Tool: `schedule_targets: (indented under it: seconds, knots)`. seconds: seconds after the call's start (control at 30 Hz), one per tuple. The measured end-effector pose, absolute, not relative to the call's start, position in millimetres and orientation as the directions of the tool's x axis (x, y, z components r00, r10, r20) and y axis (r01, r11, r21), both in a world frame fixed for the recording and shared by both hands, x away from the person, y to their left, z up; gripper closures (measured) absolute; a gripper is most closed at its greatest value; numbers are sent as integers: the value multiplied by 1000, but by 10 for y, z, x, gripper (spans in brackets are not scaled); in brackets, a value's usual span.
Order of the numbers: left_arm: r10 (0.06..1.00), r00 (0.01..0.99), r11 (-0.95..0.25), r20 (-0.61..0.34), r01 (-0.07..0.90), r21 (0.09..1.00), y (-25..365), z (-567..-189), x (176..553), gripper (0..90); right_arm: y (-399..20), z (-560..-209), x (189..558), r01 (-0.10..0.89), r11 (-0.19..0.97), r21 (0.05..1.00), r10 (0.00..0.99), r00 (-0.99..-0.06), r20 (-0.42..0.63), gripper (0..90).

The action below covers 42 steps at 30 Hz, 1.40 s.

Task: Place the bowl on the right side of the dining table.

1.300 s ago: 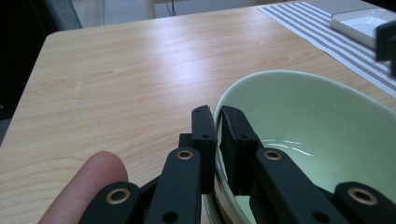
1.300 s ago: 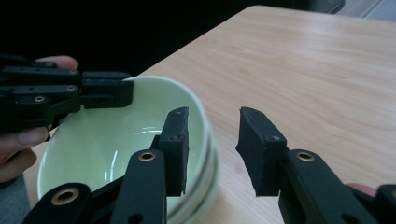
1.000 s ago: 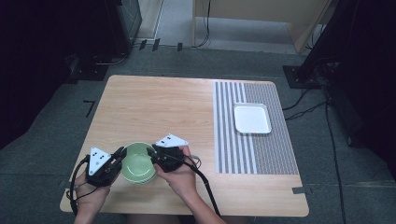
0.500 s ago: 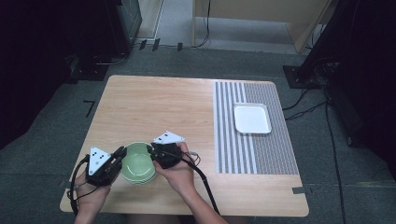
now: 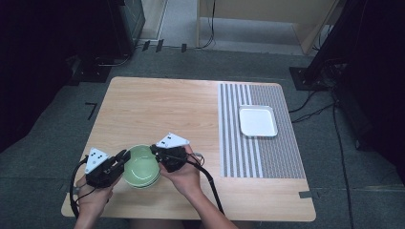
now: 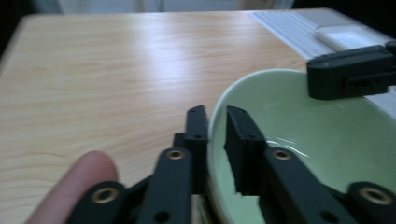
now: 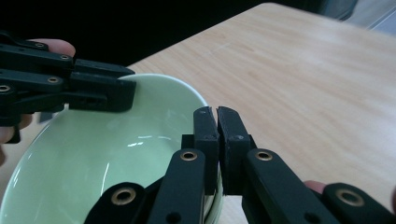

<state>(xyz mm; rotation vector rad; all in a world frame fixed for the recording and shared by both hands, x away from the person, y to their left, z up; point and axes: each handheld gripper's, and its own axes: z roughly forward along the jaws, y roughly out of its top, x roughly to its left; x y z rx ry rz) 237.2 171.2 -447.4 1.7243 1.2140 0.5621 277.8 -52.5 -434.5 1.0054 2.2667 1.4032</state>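
While both my grippers sit on the green bowl (image 5: 140, 166), it rests near the table's (image 5: 157, 109) front-left corner, between my hands.

Left gripper (image 5: 122, 158): at the bowl's 9 o'clock in the high view. In the left gripper view the jaws straddle the rim, one outside, one inside the wall. They've just been opening slightly; a sliver of gap shows at the inner jaw, so I read this grip as loosening, not firm.

Right gripper (image 5: 155, 150): at the bowl's 2 o'clock. In the right gripper view the jaws are nearly together with the thin rim pinched between them; they've just been closing on it. That side holds the bowl.

Key relation: bowl is round, no long axis, so the line that matters runs gripper to gripper, roughly 9 to 2 across it. Both hands equally close, each on the rim. White square tray (image 5: 258, 121) on the striped mat (image 5: 260, 157) lies toward 2 o'clock from the bowl, well apart, on the right hand's side. My guess: any carry that way is led by the right gripper.
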Motion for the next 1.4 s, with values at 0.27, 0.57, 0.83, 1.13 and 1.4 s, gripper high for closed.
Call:
schedule_targets:
  seconds: [0.27,0.57,0.83,1.13,1.4]
  knots:
    - [913,399,-128,-90,487,864,1652,-4506,2367,720,-519,-4372,2839,461,269,846,700,-697,157,878]
    - [914,400,-153,-73,504,850,1644,-4585,2372,699,-438,-4415,2874,484,299,822,698,-699,158,821]
    - [919,393,-189,-35,518,834,1619,-4684,2397,688,-422,-4337,2821,436,321,841,699,-708,100,802]
    - [929,370,-188,-13,503,844,1576,-4680,2381,709,-320,-4358,2707,285,451,846,695,-706,-133,842]
    - [939,343,-177,-3,492,852,1531,-4644,2380,726,-319,-4378,2617,204,447,871,700,-686,-199,843]
